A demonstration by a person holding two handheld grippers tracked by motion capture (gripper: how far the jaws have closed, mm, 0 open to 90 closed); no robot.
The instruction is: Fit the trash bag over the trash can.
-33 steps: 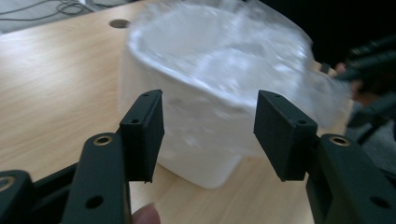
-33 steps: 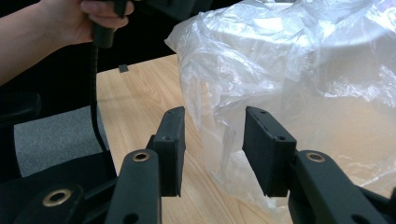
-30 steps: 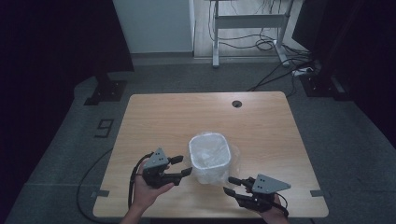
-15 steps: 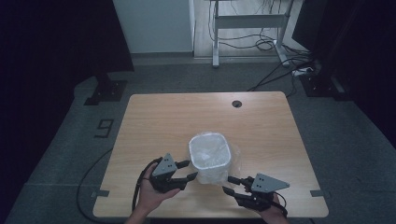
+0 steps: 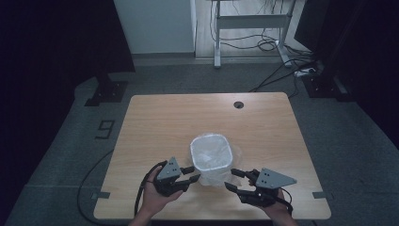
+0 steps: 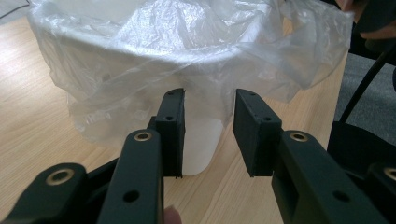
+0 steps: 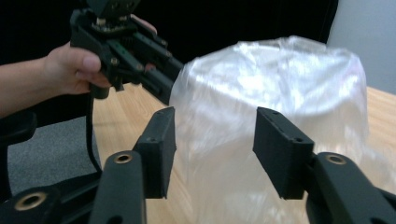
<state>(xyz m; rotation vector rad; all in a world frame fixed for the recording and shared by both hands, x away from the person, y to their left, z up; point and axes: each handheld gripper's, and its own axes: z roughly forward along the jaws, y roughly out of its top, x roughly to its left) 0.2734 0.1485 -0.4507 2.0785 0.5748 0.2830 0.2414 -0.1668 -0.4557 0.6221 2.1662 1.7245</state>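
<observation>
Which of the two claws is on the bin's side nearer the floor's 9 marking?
The left claw, jaws just closing; the right claw, jaws just opening, sits across the bin; both empty.

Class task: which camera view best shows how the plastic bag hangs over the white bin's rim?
The left gripper view: the plastic bag drapes in close-up folds over the white bin. The right gripper view shows it blurred and glary; the high view shows it small, from above.

Wooden table, near edge centre: white bin lined with a clear plastic bag, flanked at its near-left by the left gripper, jaws lately closing, and at its near-right by the right gripper, jaws lately opening, neither gripping.
</observation>
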